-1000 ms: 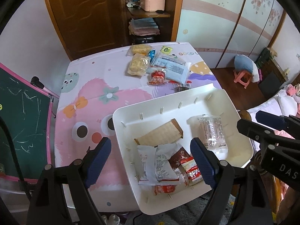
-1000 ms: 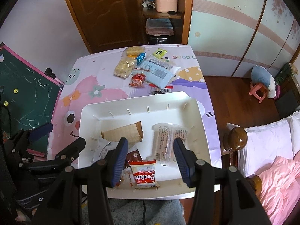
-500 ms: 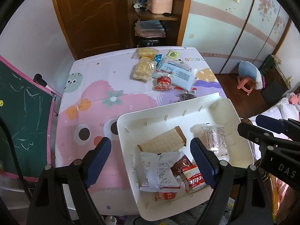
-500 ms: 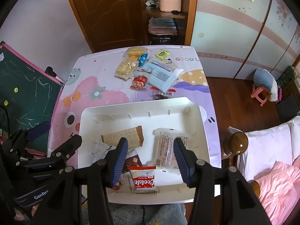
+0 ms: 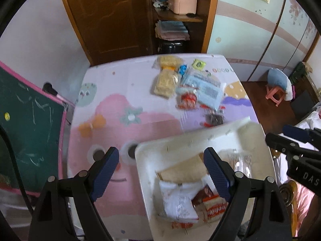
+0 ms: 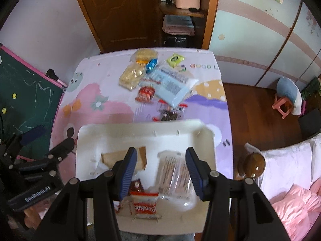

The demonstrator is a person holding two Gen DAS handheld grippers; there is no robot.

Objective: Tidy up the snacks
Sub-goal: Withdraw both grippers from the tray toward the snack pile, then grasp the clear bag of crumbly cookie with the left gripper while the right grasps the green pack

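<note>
A home bedroom: pink-quilted bed (image 6: 291, 192), flowered wardrobe (image 5: 260, 30), child's stool (image 6: 282, 105).

Left gripper (image 5: 160, 172) angled steeply down, jaws spread wide, nothing between the pads. Right gripper (image 6: 160, 171) also pitched steeply down, jaws partway apart, empty, pads touching nothing.

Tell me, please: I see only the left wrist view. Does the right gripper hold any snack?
Observer: No. The right gripper is open and holds nothing.
Operator: What lies under it?
Observer: A clear packet, flat in the tray, in line with the gap between the jaws.
Operator: My view blurs the red and white packet. What is printed on it?
Observer: The red and white packet reads "Cookie".
</note>
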